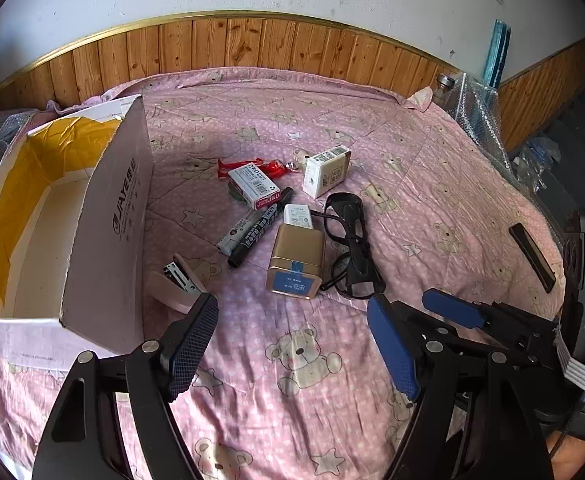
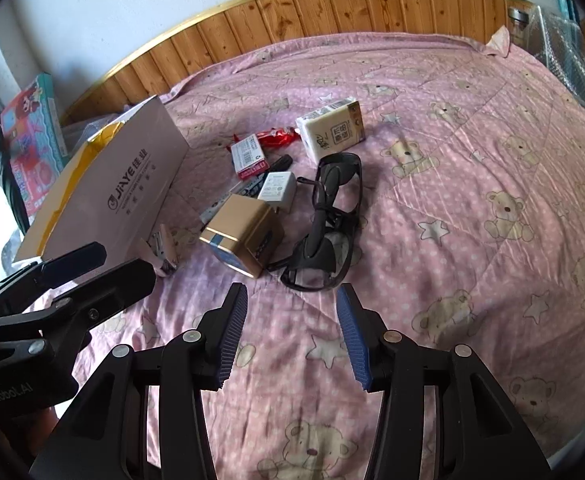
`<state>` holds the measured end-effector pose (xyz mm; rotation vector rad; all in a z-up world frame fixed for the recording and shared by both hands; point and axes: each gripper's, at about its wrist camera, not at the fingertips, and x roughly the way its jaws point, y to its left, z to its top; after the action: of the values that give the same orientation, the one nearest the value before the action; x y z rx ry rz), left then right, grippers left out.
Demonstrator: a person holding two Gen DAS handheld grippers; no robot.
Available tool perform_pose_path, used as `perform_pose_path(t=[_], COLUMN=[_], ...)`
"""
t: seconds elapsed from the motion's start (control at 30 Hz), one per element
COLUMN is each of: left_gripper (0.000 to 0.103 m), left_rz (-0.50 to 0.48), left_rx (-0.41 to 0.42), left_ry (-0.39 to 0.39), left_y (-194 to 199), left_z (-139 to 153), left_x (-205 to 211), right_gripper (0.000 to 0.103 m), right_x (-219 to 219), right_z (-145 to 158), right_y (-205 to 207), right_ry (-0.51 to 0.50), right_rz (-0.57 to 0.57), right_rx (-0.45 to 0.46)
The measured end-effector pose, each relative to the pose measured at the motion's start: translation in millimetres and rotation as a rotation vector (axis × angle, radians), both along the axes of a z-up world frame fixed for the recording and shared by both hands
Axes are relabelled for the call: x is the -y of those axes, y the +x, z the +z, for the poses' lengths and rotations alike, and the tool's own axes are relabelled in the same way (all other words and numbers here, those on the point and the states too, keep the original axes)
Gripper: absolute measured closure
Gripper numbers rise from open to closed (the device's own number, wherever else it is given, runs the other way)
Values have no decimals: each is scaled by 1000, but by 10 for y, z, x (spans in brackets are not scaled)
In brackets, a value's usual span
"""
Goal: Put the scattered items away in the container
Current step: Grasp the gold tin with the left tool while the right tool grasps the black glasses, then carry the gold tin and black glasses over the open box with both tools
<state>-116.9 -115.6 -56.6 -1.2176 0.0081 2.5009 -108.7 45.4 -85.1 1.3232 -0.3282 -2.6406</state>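
On the pink bed cover (image 1: 332, 120) our scattered items lie beside the empty cardboard box (image 1: 104, 216). We hold both the left claw (image 1: 292, 344) and right claw (image 2: 292, 332) wide, holding nothing; the first pick seems pending, likely the glasses (image 2: 324, 236), needing a gentle advance.

Open white cardboard box (image 1: 104, 216) at left; gold tin (image 1: 296, 260), dark glasses (image 1: 350, 240), markers (image 1: 252, 228) scattered beside it.

Daylight fills the room, soft and even. The cardboard box (image 1: 104, 216) throws a dim shadow across the pink quilt (image 1: 412, 184) ahead of the jaws. Both fisheye views bend the wood panelling (image 2: 332, 8) into arcs, corners vignetted black. Focus stays sharp throughout; white glare blows out the right-wrist view's left edge.
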Motion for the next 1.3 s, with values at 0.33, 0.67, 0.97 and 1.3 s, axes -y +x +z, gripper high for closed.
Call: perform_pose_path(t=[0.33, 0.67, 0.97, 1.3], left_gripper=[25, 25, 52, 52], left_rz=[23, -32, 28, 14], left_rx=[52, 126, 214, 170], left_ry=[-34, -80, 15, -55], left_y=[-597, -876, -887, -902], left_z=[-290, -671, -860, -829], left_x=[-109, -412, -25, -166], right_gripper=[55, 59, 65, 87], right_x=[-164, -581, -690, -527], right_z=[-435, -376, -370, -388], right_y=[-710, -663, -650, -804], right_ry=[-2, 50, -28, 37], right_rz=[-15, -94, -91, -42], right_rx=[126, 105, 147, 120])
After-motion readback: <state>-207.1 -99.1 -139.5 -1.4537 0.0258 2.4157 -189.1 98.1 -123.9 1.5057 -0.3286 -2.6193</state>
